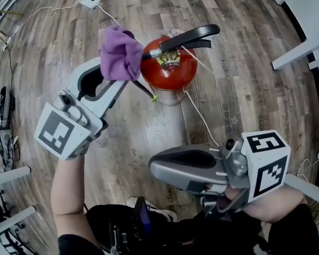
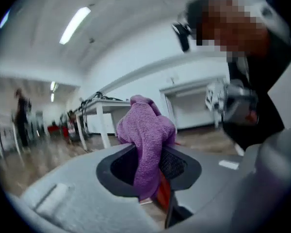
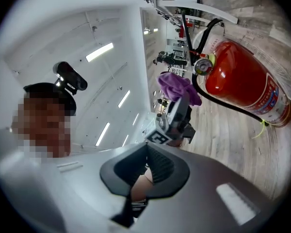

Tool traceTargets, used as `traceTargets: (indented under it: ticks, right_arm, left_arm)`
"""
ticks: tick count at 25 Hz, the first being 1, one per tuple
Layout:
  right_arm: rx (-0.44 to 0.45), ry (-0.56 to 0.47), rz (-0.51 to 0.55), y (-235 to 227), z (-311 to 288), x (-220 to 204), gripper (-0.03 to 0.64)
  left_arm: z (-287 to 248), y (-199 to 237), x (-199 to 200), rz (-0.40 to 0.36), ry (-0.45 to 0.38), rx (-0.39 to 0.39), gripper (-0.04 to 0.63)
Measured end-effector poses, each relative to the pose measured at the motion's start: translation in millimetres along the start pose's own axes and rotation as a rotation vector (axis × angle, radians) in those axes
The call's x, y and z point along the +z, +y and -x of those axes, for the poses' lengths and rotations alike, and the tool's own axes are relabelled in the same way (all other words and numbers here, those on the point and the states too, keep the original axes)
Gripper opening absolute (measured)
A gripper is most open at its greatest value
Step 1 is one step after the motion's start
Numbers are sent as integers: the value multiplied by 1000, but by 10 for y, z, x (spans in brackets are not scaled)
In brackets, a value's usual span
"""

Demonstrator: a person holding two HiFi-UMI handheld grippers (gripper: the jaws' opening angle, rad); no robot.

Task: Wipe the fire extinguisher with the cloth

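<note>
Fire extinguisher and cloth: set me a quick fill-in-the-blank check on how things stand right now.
1. The left gripper has its jaws shut on a ___ cloth.
2. The red fire extinguisher stands on a ___ floor.
3. The right gripper has its jaws ___, with nothing between them.
4. The handle on top of the fire extinguisher is ___ in colour.

Missing words: purple; wooden; shut; black.

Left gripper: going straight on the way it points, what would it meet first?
Probably the fire extinguisher, near its valve; the left gripper, shut on the purple cloth, aims there, depth unclear.
</note>
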State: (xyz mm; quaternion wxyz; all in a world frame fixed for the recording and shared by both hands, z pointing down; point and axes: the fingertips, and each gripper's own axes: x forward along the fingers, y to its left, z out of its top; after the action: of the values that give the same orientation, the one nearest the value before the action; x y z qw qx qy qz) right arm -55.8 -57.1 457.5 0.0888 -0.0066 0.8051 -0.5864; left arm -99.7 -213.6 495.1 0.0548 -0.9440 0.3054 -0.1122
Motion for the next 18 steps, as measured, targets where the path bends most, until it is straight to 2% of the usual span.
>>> traceTargets:
  ticks: [2,3,4,5,6,7,10,13,18]
  right_arm:
    - [-1,-4,12,-4,18,2,-5]
    - [-1,-6,14,0,26,1,-5]
    - [2,-8,11,16,29,-1,-5]
    - [4,-9,9,30,35,-5,-5]
    - [5,-10,10,40,43,-8,-5]
    - [5,-12,11,44,53,-9,-5]
    - [-1,-14,24,17,80,-6,-5]
    - [3,-9,19,-2,54,-9,-5]
    - [2,4,12,-25,8,-33,-5]
  left_arm:
    - [-21,-116,-232,-359,192,107,112]
    - [-31,-155,-320,-496,239,168,116]
    - [-43,-190,-350,-598,241,224,117]
    - [-52,-220,-358,-668,221,269,117]
    - [-55,-244,-372,-703,197,300,117]
    - [-49,-255,-405,-704,177,319,117]
    - [4,-198,-656,-603,176,349,115]
    - [-2,-137,-1188,-521,281,339,118]
    - [-189,-369,-2202,-437,497,194,120]
